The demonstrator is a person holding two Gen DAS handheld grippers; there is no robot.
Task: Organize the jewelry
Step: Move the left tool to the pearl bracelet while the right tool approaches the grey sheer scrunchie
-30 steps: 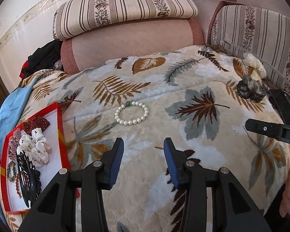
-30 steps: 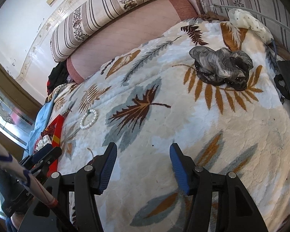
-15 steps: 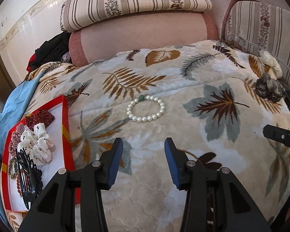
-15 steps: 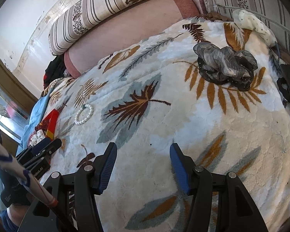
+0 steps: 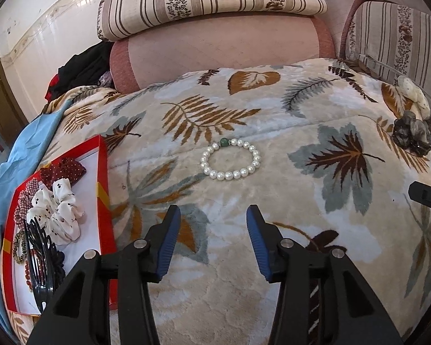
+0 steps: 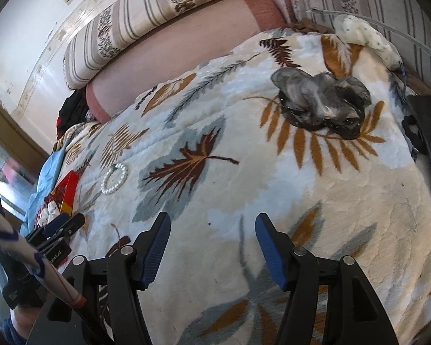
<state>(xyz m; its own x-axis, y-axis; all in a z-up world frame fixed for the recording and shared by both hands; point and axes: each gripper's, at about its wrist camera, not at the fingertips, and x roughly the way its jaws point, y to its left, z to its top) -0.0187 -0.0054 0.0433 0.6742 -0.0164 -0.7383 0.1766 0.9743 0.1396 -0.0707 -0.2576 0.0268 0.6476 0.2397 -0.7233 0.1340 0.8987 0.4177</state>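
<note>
1. I work over the leaf-print blanket (image 5: 273, 258); the red tray (image 5: 103, 178) lies at its left edge.
2. My left hand-held gripper (image 5: 212, 221) is empty, jaws opening; my right hand-held gripper (image 6: 212, 230) likewise.
3. The pearl bracelet (image 5: 231, 159) lies flat just ahead; I should straddle one beaded side, then close gently.

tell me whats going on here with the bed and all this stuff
A person is sorting jewelry and hair pieces on a leaf-print blanket. The left hand-held gripper points at a pearl bracelet, jaws opening, nothing between them. The right hand-held gripper is opening too, empty, short of a grey scrunchie. A red tray already holds scrunchies and a black comb.
</note>
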